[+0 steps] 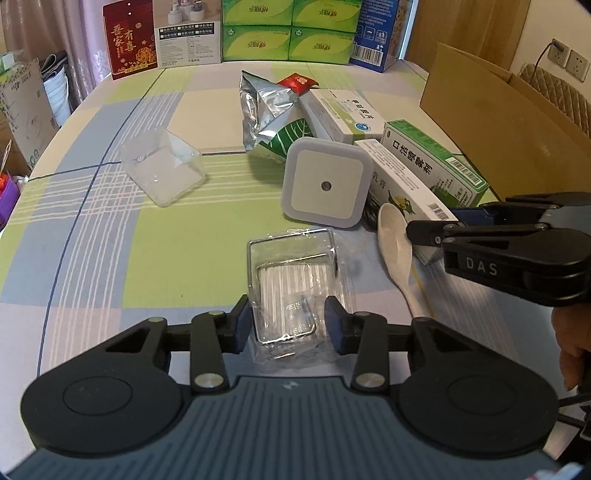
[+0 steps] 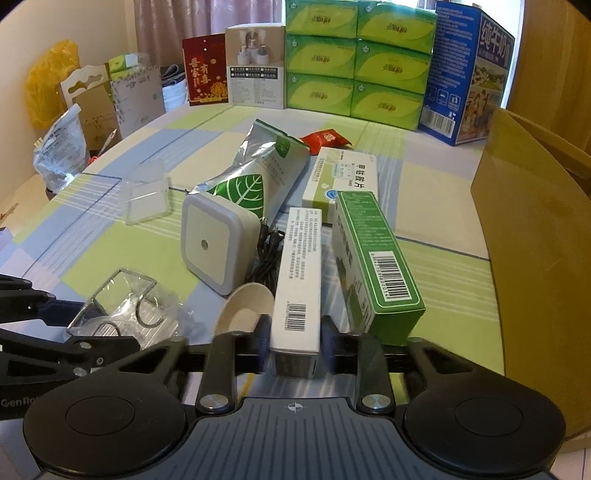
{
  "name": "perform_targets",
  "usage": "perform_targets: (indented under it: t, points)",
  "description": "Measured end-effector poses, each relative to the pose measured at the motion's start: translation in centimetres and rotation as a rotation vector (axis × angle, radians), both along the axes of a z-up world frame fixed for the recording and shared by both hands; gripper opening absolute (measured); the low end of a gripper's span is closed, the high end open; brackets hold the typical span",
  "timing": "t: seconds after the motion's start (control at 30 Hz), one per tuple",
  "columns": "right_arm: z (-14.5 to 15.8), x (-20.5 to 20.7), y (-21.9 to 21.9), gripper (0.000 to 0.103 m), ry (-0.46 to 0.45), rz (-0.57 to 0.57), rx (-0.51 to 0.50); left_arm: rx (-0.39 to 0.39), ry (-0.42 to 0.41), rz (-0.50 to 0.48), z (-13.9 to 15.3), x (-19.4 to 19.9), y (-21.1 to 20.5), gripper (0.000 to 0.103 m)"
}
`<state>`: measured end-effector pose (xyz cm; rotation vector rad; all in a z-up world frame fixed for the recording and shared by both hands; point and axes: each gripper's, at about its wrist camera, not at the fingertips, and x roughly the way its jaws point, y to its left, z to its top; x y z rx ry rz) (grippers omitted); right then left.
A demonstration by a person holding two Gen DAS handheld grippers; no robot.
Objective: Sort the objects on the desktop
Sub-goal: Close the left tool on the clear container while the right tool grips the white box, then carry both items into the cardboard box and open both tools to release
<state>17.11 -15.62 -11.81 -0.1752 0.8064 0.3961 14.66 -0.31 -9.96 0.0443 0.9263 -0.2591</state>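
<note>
My left gripper [image 1: 289, 325] is shut on a plastic-wrapped wire holder [image 1: 291, 273], one pad on each side of it, near the table's front edge. In the right wrist view my right gripper [image 2: 295, 341] is shut on the near end of a long white box [image 2: 297, 280] with a barcode. Left of that box lies a white spoon [image 2: 245, 306]; on its right, a green box [image 2: 373, 258]. A square white night light [image 1: 325, 182] stands upright behind the holder. Further back lie a foil pouch [image 1: 266, 110], a white medicine box [image 1: 340, 114] and a red sachet [image 1: 297, 83].
A clear plastic case [image 1: 162, 166] lies alone at the left. A black cable [image 2: 266, 254] is coiled behind the night light. An open cardboard box [image 2: 535, 240] stands at the right edge. Tissue packs [image 1: 288, 29] and cartons line the back.
</note>
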Motion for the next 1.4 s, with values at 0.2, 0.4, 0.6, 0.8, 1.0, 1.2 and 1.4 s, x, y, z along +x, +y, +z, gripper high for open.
perform_targets:
  t: [0.2, 0.4, 0.6, 0.8, 1.0, 1.2, 1.4]
  points:
    - [1.0, -2.3, -1.7, 0.023, 0.019, 0.007, -0.036, 0.013, 0.004, 0.005, 0.3, -0.6, -0.2, 0.030]
    - [0.9, -5.7, -3.8, 0.024, 0.052, 0.004, -0.048, 0.020, -0.007, -0.005, 0.4, -2.4, -0.9, 0.029]
    - [0.7, -4.5, -2.9, 0.040, 0.031, 0.005, -0.051, 0.038, -0.019, -0.002, 0.2, -2.6, -1.1, 0.034]
    - [0.1, -3.3, -2.3, 0.022, 0.046, 0.013, -0.051, 0.033, -0.011, 0.014, 0.3, -2.6, -1.1, 0.027]
    - [1.2, -4.7, -3.5, 0.023, 0.030, 0.005, -0.030, 0.034, -0.023, 0.012, 1.3, -3.8, -1.3, 0.026]
    - [4.1, -7.6, -5.6, 0.023, -0.013, -0.022, 0.010, 0.012, -0.041, 0.014, 3.4, -5.5, -2.2, 0.026]
    - [10.6, -9.4, -9.7, 0.023, -0.130, -0.080, 0.064, -0.032, -0.103, -0.053, 7.9, -6.7, -5.4, 0.026]
